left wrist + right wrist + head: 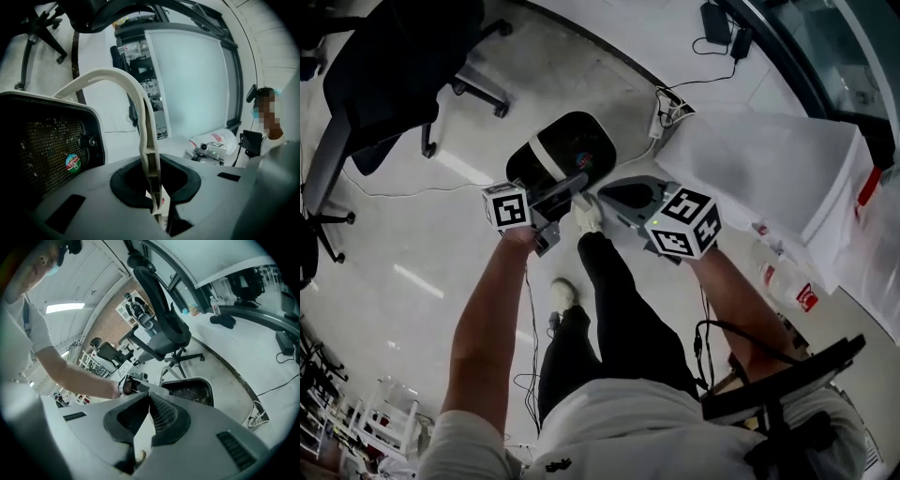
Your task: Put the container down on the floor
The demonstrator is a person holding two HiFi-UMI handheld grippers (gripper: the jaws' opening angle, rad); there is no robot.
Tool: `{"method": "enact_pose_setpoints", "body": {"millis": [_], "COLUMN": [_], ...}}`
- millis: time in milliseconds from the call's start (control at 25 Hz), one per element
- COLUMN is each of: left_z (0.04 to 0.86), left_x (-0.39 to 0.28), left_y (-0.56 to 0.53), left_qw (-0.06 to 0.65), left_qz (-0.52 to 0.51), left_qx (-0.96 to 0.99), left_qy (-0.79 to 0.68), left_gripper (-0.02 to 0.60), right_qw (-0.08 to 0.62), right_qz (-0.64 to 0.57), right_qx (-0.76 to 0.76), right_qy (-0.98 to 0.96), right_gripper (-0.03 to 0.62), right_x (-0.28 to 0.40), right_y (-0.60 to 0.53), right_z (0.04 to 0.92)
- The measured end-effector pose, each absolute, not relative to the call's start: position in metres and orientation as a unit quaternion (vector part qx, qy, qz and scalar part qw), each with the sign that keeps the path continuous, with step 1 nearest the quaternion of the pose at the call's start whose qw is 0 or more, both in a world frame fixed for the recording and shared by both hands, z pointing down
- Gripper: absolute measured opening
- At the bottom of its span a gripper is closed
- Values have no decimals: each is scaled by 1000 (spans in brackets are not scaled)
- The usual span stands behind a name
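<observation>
The container (567, 150) is a black mesh basket with a white bail handle (546, 153), seen over the pale floor ahead of me. My left gripper (570, 185) is shut on that handle. In the left gripper view the handle (140, 108) arcs down into the jaws of the left gripper (157, 199), with the mesh body (47, 150) to its left. My right gripper (607, 195) sits just right of the basket, its jaw tips together on nothing. In the right gripper view the right gripper (149, 395) points at the basket (192, 391). I cannot tell whether the basket touches the floor.
A black office chair (389, 66) stands at the far left. A white-covered table (769, 159) fills the right side, with cables and a plug strip (670, 111) beside it and plastic bottles (787, 281) below. My shoe (588, 214) is right under the grippers.
</observation>
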State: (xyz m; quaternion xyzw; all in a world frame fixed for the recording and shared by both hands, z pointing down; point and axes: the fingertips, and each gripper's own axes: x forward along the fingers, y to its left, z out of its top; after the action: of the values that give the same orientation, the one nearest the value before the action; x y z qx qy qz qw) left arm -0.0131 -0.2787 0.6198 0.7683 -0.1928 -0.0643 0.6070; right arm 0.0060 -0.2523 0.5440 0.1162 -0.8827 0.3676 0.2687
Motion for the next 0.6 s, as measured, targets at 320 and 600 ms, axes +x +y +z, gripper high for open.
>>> {"method": "enact_pose_setpoints", "body": {"millis": [320,600], "left_z": [704,760], "left_x": [-16,-23], "left_y": [-310,-328], "left_qw": [616,627], "left_qz": [-66,-73], "left_qx": [765,756], "left_qy": [-175,-172], "left_gripper": [35,35], "right_qw": [281,278], "right_qz": [387,412], "right_qx": [110,112], "right_qy": [-871,-861], "right_gripper": [17,17], "right_x": [-6,-11], "right_y": [-275,-279], "right_z": [614,655]}}
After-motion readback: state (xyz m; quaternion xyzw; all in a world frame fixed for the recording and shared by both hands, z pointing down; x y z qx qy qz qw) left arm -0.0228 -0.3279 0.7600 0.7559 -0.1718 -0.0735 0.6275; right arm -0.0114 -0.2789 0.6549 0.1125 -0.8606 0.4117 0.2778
